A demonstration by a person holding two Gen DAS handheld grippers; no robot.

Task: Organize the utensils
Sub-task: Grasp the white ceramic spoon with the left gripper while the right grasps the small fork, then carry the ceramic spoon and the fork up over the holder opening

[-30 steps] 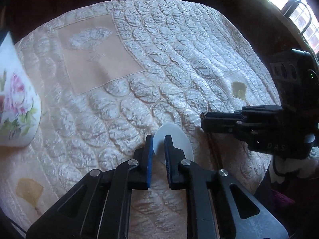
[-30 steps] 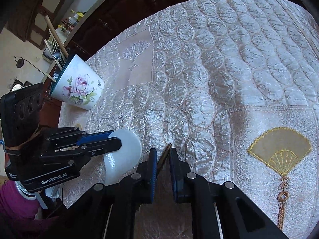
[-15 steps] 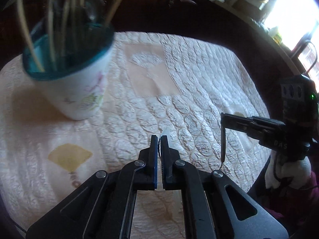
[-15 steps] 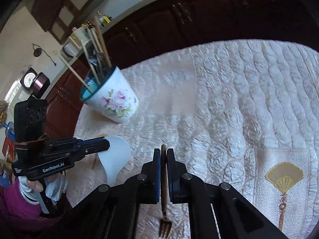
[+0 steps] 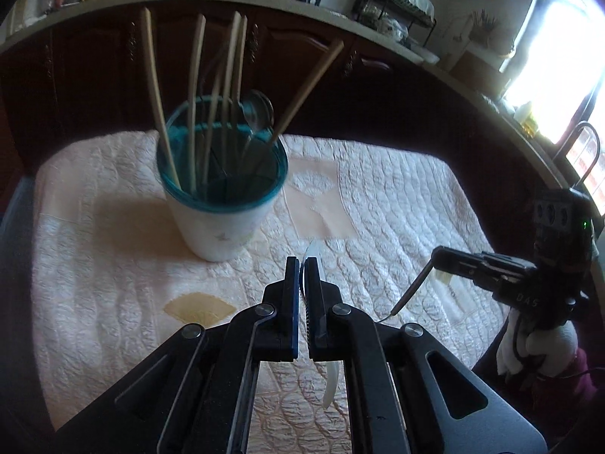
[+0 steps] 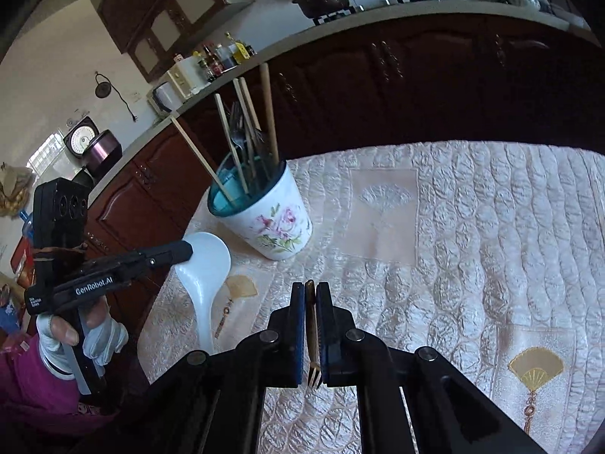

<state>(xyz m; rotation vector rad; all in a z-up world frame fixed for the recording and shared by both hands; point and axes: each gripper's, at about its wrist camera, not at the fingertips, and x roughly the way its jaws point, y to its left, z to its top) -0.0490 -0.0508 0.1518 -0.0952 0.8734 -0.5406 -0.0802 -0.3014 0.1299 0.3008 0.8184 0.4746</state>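
A white floral cup [image 6: 272, 223] with a teal inside [image 5: 223, 204] stands on the quilted cloth and holds several chopsticks [image 5: 196, 90] and metal utensils. My left gripper [image 5: 301, 265] is shut on a white plastic spoon [image 6: 206, 265], held edge-on in the air to the right of the cup and nearer than it. My right gripper [image 6: 311, 287] is shut on a small gold fork [image 6: 312, 340], tines pointing back toward the camera. In the left wrist view the right gripper [image 5: 440, 255] holds the fork [image 5: 410, 287] hanging down, well right of the cup.
A cream quilted cloth [image 6: 472, 246] with gold fan motifs covers the table. Dark wooden cabinets [image 6: 416, 75] and a counter with kitchen items stand behind. The person's gloved hand [image 6: 75, 340] holds the left gripper at the table's left edge.
Both grippers have lifted off the cloth with their utensils and tilted up. The cup has come into the centre of the left wrist view, closer than before.
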